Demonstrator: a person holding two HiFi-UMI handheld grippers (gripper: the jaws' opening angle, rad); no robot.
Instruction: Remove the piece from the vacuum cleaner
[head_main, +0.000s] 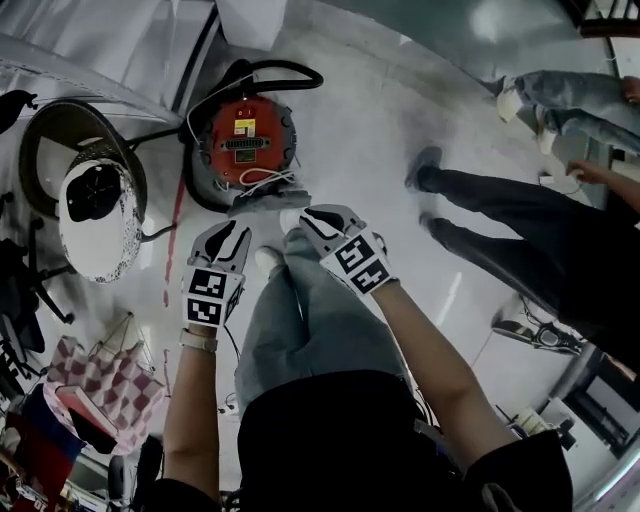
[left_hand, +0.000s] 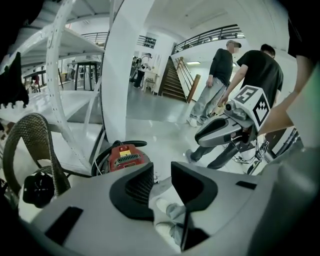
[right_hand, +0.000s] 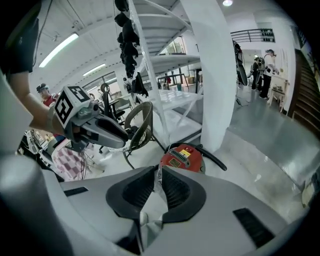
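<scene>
Head view: wicker chair (head_main: 60, 112) near vacuum cleaner (head_main: 245, 140); person's legs (head_main: 500, 200) nearby.

On my head view, a round wicker chair (head_main: 40, 135) stands far left on the glossy floor (head_main: 400, 120), with a black cap (head_main: 92, 190) lying on its white cushion (head_main: 100, 245). A red-and-white checked bag (head_main: 110, 385) sits near left. To the right I see a bystander in dark trousers (head_main: 520, 215) near a bystander in jeans (head_main: 575, 100). A white pillar (left_hand: 122, 75) and a staircase (left_hand: 182, 80) rise at the far side.
</scene>
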